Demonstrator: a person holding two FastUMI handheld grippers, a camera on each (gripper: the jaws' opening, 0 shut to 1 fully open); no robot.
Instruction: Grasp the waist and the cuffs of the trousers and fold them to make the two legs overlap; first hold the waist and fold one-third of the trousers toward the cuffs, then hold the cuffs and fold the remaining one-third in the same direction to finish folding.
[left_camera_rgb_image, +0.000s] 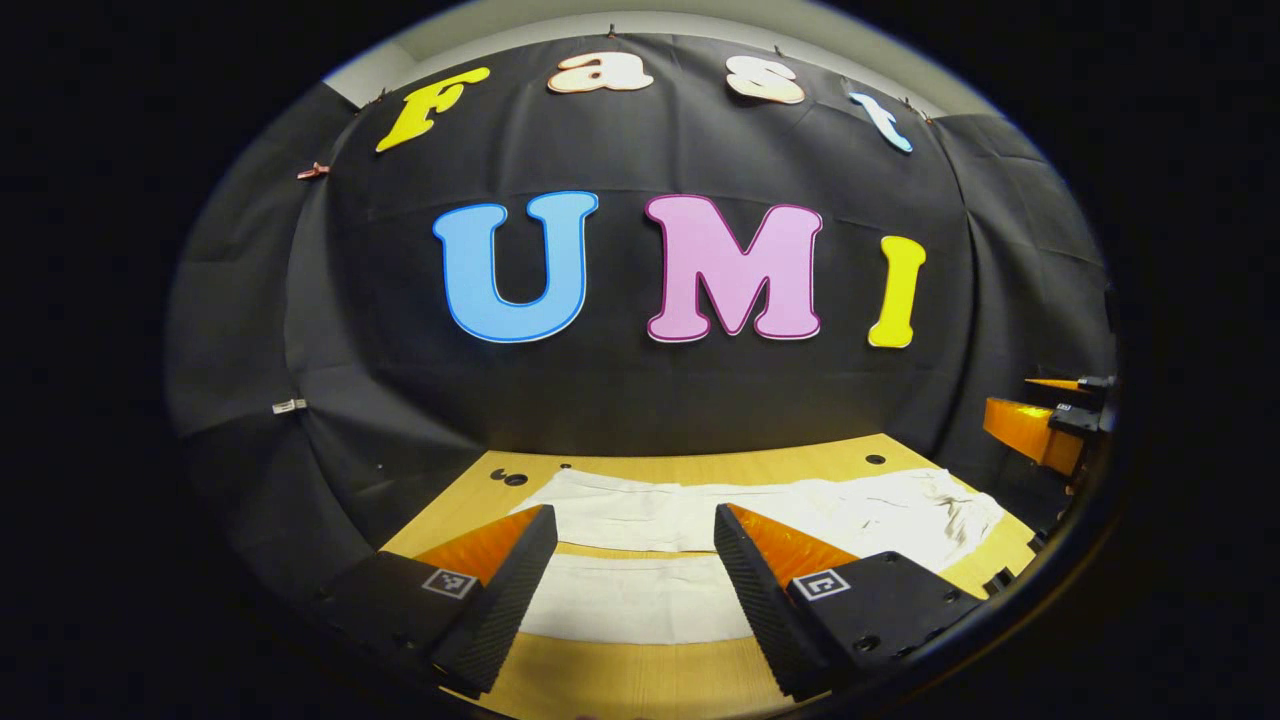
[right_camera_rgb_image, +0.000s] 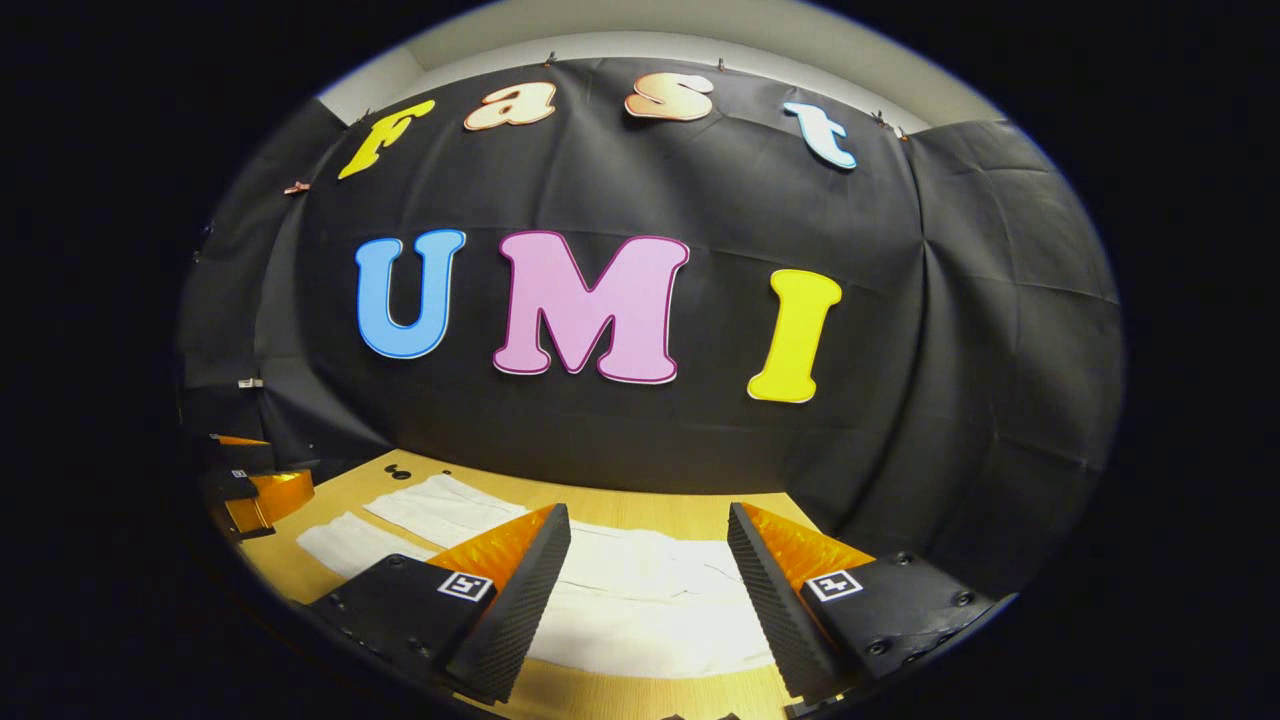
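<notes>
Your left gripper (left_camera_rgb_image: 635, 560) and right gripper (right_camera_rgb_image: 648, 565) both gaped wide, empty, above the worktop (left_camera_rgb_image: 640, 680). The trousers (left_camera_rgb_image: 760, 515) lay flat just ahead, long axis running crosswise along the near edge, legs unfolded side by side.

Left gripper (left_camera_rgb_image: 635, 560) and right gripper (right_camera_rgb_image: 648, 560) — each has two wedge-shaped fingers with ribbed inner faces; each finger is mounted on a screw-fastened block bearing a square black-and-white marker

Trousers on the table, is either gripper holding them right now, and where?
Nothing is held: the left gripper and right gripper are both open above the trousers.
</notes>
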